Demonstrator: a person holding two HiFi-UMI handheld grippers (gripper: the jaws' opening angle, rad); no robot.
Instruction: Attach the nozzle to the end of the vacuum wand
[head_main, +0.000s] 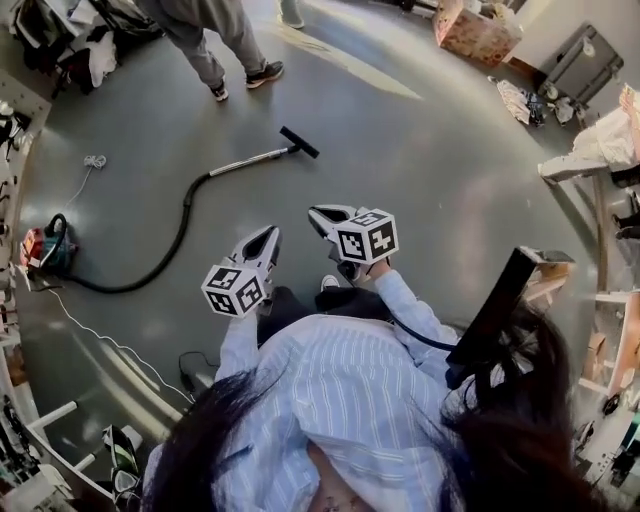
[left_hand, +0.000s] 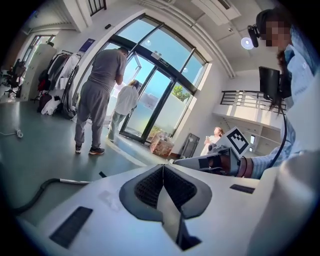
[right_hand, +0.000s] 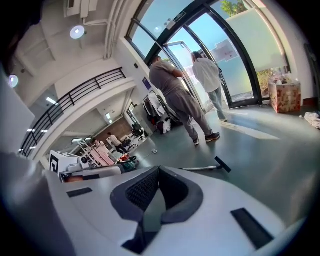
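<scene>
While gripping nothing, left claw (head_main: 271, 233) and right claw (head_main: 316, 213) are closed.

Black nozzle (head_main: 299, 142) touches the silver wand (head_main: 250, 160) tip, both lying flat

1. Two grippers: left gripper (head_main: 268, 233), right gripper (head_main: 316, 212).
2. One vacuum canister (head_main: 45, 250), at nine o'clock.
3. One hose (head_main: 183, 232).
4. One wand (head_main: 248, 160), at eleven o'clock.
5. One nozzle (head_main: 299, 142), at twelve o'clock.
6. Two standing people: person in grey (left_hand: 100, 85), person in white (left_hand: 126, 100).
7. One patterned box (head_main: 475, 32), at one o'clock.
</scene>
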